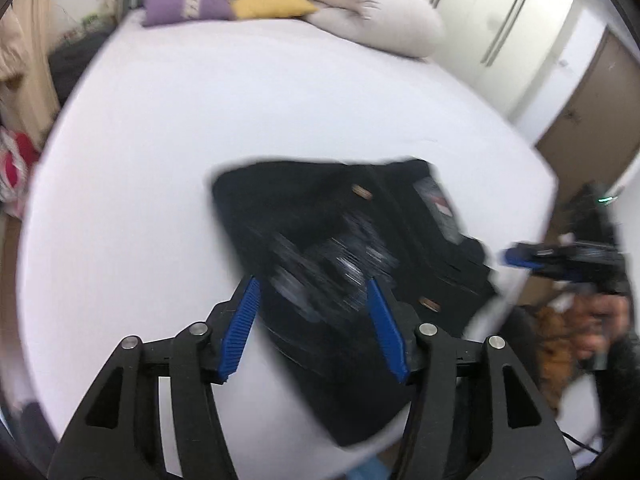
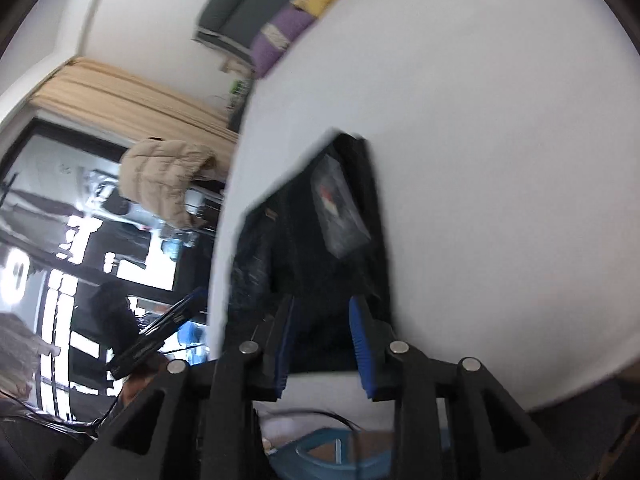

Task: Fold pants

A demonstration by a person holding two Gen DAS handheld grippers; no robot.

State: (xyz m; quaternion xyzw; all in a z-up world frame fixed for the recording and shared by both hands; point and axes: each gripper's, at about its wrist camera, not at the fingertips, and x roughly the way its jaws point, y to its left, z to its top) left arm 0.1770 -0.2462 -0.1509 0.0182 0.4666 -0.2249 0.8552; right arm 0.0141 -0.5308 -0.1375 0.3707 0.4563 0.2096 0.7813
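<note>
Black pants [image 1: 320, 208] lie folded in a compact stack on the white bed [image 1: 200, 120], a label patch [image 1: 440, 204] showing near the far right corner. My left gripper [image 1: 312, 281] hovers over the near part of the stack, blue pads apart, with blurred fabric below the gap. In the right wrist view the pants [image 2: 304, 240] sit at the bed's [image 2: 480, 160] edge. My right gripper [image 2: 322, 300] stands over their near end, pads apart and not pressing the cloth. The right gripper [image 1: 520, 258] also shows at the bed's right side, and the left gripper [image 2: 188, 304] shows off the bed edge.
Purple [image 1: 184, 4] and yellow [image 1: 264, 0] pillows and a white duvet [image 1: 368, 12] lie at the bed's far end. A wardrobe [image 1: 500, 20] stands beyond. A hand [image 1: 608, 312] holds the right gripper. A beige jacket [image 2: 168, 176] hangs by a dark window.
</note>
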